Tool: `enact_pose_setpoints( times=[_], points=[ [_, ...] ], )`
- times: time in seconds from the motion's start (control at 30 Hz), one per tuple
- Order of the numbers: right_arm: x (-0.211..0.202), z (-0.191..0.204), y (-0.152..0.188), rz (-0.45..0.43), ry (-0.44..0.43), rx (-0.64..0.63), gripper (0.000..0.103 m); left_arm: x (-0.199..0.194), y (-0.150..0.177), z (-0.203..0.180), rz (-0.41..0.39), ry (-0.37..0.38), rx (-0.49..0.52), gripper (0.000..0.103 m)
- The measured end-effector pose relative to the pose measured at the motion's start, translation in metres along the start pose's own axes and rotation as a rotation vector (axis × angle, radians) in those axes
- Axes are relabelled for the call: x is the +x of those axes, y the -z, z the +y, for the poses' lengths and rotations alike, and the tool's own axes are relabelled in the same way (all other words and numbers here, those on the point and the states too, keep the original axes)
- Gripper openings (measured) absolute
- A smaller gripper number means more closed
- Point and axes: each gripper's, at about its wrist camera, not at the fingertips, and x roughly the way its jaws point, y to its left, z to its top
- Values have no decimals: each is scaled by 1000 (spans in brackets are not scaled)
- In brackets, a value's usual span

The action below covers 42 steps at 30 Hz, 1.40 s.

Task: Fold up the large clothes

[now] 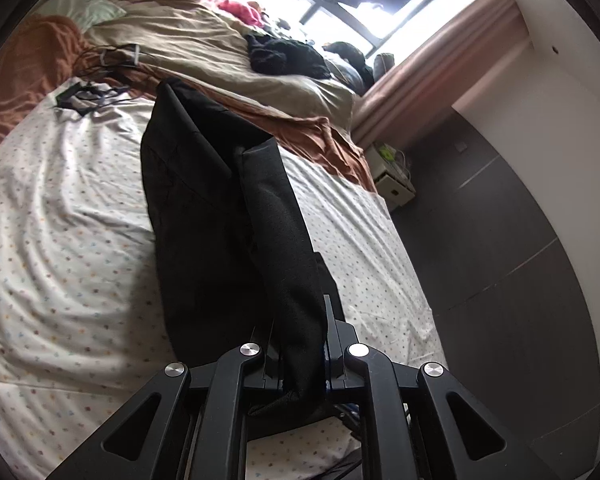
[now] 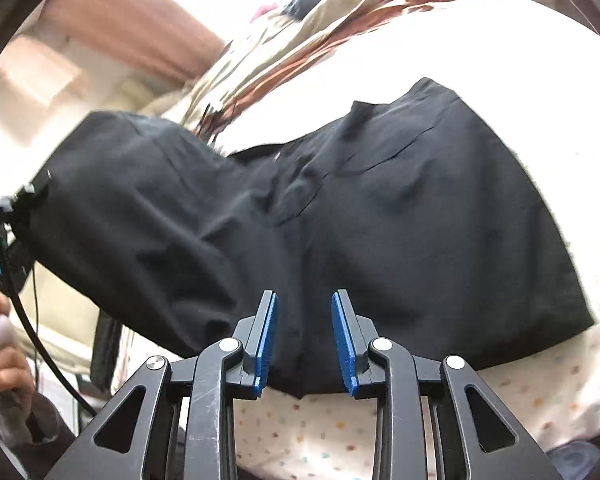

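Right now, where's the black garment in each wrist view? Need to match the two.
Left wrist: black garment runs from centre frame down into the left gripper, whose jaws are clamped on it.
Right wrist: it fills the middle band; the right gripper is open just above its near edge, nothing between the pads.
Shared landmark: the dotted white sheet under the garment.

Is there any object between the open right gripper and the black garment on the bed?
Nothing visible. The right gripper hovers open directly over the black fabric garment, which lies on the white dotted bedsheet.
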Motion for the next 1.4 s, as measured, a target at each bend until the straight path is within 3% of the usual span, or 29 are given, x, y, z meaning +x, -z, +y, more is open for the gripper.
enact_pose_setpoints(
  times=[0.07,0.2,0.37,0.8,0.9,0.93,0.97,1.07,1.2,1.3,1.37,1.4],
  points=[
    [-12,-14,-3,-27,-2,34,30,13,2,-13,19,0,18,13],
    [-36,-41,-12,-88,18,87,47,45,6,-33,62,2,44,13],
    [-54,-65,-17,-141,47,145,47,88,16,-48,125,6,58,13],
    [-68,-117,-19,-147,-9,302,47,199,79,-97,348,16,146,14],
    [-66,-124,-21,-145,-6,308,47,207,85,-105,386,29,178,35],
    [-66,-125,-21,-143,-7,311,47,206,86,-107,392,38,189,51],
    [-65,-128,-21,-139,-13,316,47,201,86,-106,388,60,194,63],
    [-62,-134,-22,-126,-23,326,47,181,75,-98,336,74,191,83],
    [-58,-137,-23,-117,-49,328,48,150,63,-68,257,5,179,84],
    [-62,-139,-23,-160,-97,361,48,135,58,-36,221,-63,141,84],
    [-71,-137,-23,-209,-143,360,61,124,55,-10,199,-116,104,84],
    [-75,-133,-23,-232,-157,343,77,117,55,5,188,-139,85,84]
  ],
)
